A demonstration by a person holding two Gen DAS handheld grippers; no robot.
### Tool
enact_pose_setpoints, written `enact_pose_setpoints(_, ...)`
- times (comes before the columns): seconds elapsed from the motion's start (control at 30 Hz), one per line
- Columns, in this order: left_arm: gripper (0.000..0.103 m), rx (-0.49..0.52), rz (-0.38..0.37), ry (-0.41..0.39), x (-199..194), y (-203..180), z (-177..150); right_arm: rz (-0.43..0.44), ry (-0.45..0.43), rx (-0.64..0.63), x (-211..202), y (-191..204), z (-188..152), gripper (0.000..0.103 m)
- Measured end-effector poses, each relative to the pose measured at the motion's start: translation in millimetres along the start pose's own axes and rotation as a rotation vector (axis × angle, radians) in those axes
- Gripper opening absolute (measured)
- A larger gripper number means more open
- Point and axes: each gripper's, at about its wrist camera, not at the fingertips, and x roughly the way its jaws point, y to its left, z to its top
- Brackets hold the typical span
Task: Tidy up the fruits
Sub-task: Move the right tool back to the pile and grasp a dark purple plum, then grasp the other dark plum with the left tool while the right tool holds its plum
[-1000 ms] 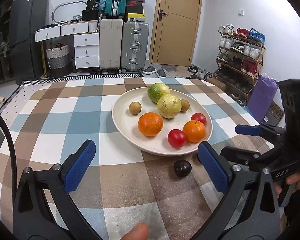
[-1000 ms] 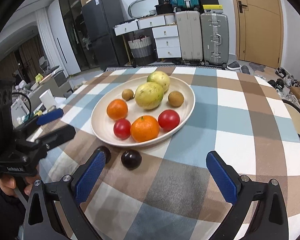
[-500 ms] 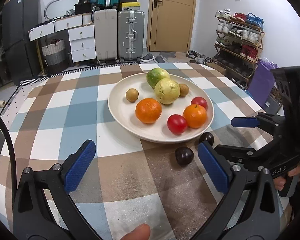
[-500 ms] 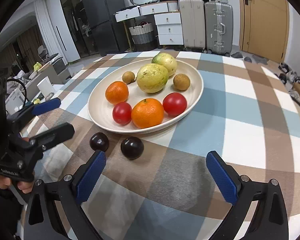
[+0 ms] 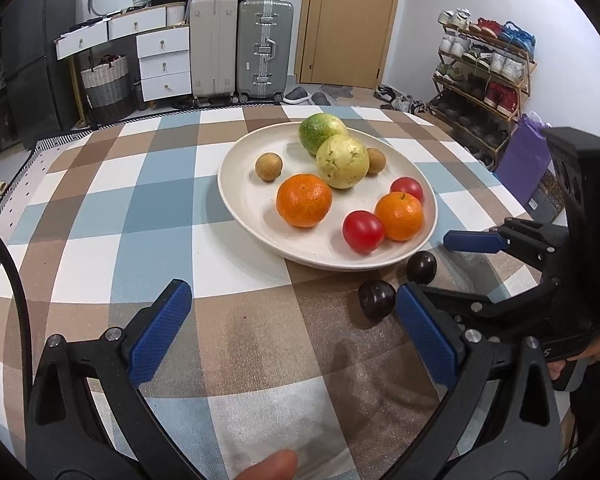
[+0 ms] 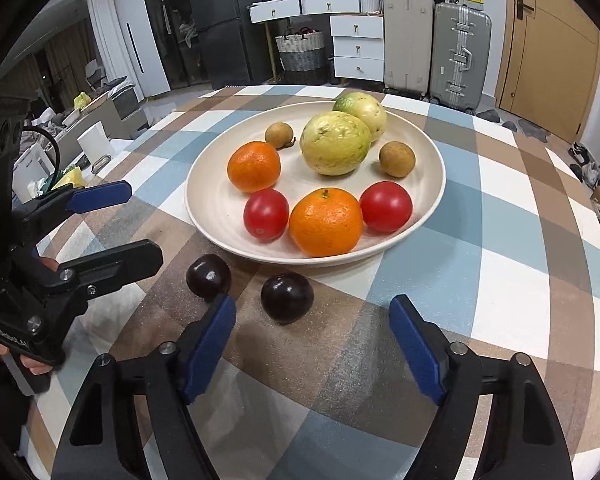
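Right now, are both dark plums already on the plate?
No: both dark plums lie on the checked tablecloth just outside the plate rim.

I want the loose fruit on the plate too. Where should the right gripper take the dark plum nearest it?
Probably across its widest middle, coming down from the near side. The plum is round and sits free on the cloth, apart from the other plum and the plate. The right gripper, jaws closing, holds nothing yet.
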Motion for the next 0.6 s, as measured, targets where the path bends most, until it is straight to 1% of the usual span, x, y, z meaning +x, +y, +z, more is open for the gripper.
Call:
enact_pose_setpoints(0.07, 0.102, 0.003, -0.005, 0.005, 1.1, -0.7, -0.3, 0.000, -0.002, 0.001, -0.1, -0.5, 0.0, 0.073)
enact_pose_setpoints(0.27, 0.102, 0.015, -0.011, 0.014, 3.4, -3.0, -0.5, 0.005, -0.006, -0.001, -0.1, -0.5, 1.4, 0.066)
enact_pose_setpoints(0.4, 0.102, 0.016, -0.017, 0.019, 4.0, -4.0, -0.7, 0.007, -0.006, -0.023, 0.6, 4.5, 1.6, 0.058)
enact_pose_setpoints(0.47, 0.102, 0.018, -0.019, 0.023, 4.8, -4.4, -0.9, 0.005, -0.007, -0.029, 0.3, 5.9, 1.3, 0.044)
enact_pose_setpoints(0.57, 0.102, 0.021, -0.023, 0.028, 6.3, -4.7, -1.3, 0.017, -0.009, -0.037, -0.6, 7.2, 0.5, 0.034)
enact_pose_setpoints(0.6, 0.102, 0.023, -0.024, 0.030, 6.5, -5.1, -1.5, 0.028, -0.009, -0.038, -1.0, 7.6, 0.1, 0.032)
